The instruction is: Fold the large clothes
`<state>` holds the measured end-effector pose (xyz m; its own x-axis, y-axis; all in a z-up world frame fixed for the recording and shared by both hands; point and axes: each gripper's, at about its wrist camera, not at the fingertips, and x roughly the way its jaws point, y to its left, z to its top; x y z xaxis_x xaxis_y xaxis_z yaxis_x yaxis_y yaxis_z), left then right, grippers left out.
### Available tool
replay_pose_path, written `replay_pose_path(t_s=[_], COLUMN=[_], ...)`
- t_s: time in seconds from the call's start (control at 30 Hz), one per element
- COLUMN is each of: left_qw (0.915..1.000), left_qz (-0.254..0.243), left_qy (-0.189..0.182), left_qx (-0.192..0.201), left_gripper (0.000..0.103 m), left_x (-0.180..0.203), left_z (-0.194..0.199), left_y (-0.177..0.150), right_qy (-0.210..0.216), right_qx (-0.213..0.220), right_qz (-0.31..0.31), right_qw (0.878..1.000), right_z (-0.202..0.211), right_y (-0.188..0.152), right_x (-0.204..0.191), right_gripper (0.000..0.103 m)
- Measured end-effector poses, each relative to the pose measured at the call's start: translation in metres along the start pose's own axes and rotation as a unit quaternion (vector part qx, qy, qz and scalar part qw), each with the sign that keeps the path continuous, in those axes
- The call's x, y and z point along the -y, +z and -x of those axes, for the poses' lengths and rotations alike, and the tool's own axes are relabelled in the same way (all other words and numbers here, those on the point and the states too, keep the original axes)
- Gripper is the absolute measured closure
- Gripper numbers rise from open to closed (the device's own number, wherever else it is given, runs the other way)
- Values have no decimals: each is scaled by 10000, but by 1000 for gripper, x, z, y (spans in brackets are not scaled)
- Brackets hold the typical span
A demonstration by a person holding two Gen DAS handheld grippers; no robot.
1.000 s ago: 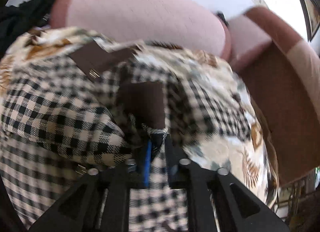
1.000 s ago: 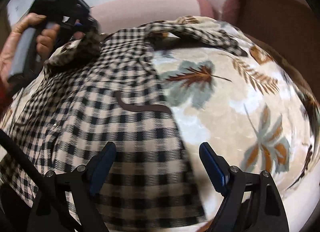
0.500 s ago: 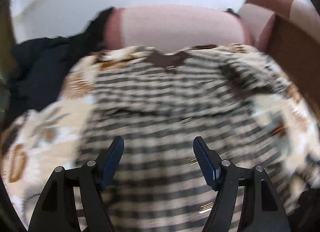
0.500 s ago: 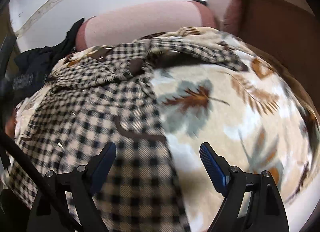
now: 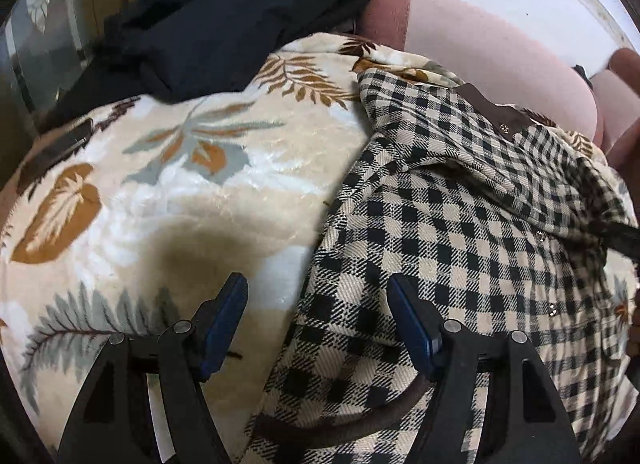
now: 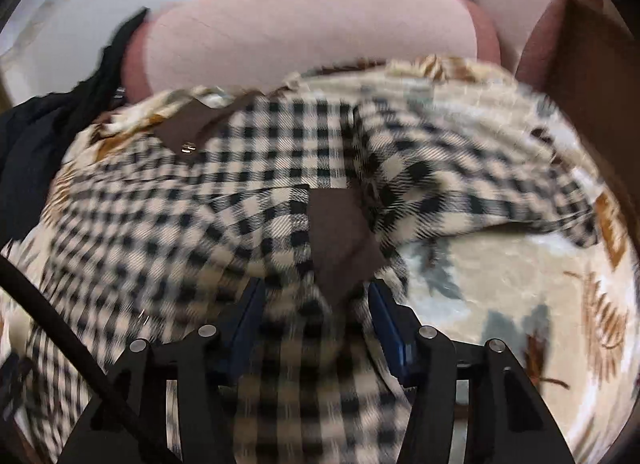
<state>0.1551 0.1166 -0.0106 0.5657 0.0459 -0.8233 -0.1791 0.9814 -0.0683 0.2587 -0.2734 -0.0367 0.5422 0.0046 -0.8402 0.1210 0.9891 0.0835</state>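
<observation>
A black-and-cream checked coat (image 5: pixel 460 232) with brown trim lies spread on a leaf-patterned blanket (image 5: pixel 168 192). My left gripper (image 5: pixel 316 316) is open and empty above the coat's left edge, one finger over the blanket and one over the coat. In the right wrist view the coat (image 6: pixel 248 208) fills the middle, blurred by motion. My right gripper (image 6: pixel 316 316) is open, its fingers either side of a brown cuff patch (image 6: pixel 340 240) on a sleeve folded across the coat. A brown collar tab (image 6: pixel 188 132) lies at the far end.
A dark garment (image 5: pixel 224 24) is heaped at the far left on the blanket. A pink cushion (image 6: pixel 312 32) and brown sofa arm (image 6: pixel 592 76) stand behind. A hand (image 5: pixel 628 104) shows at the right edge of the left wrist view.
My left gripper let go of the sleeve cuff, opened and swung left to the coat's edge. My right gripper moved forward over the coat to the brown cuff patch and narrowed a little.
</observation>
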Motion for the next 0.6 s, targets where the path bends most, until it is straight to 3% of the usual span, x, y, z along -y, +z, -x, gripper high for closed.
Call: replay_pose_path(t_s=[0.1, 0.2, 0.33, 0.47, 0.6], left_qw=[9999, 9998, 9989, 9976, 9974], left_qz=[-1, -177, -475, -679, -684], left_qy=[-154, -131, -21, 128, 224], left_qx=[-52, -8, -11, -46, -3], left_gripper=[32, 32, 32, 29, 24], left_x=[3, 17, 39, 58, 62], left_z=[4, 2, -3, -13, -20], left_y=[-1, -9, -21, -28, -32], right_qy=[-539, -251, -446, -788, -726], right_qx=[-330, -253, 37, 205, 307], right_qz=[-142, -255, -135, -843, -2182], right_qw=[9979, 9990, 9989, 9931, 9727], right_z=[-22, -6, 33, 61, 70], right_y=[4, -2, -12, -18, -24], right_x=[12, 31, 69, 155, 256], right_gripper=[44, 42, 39, 36, 35])
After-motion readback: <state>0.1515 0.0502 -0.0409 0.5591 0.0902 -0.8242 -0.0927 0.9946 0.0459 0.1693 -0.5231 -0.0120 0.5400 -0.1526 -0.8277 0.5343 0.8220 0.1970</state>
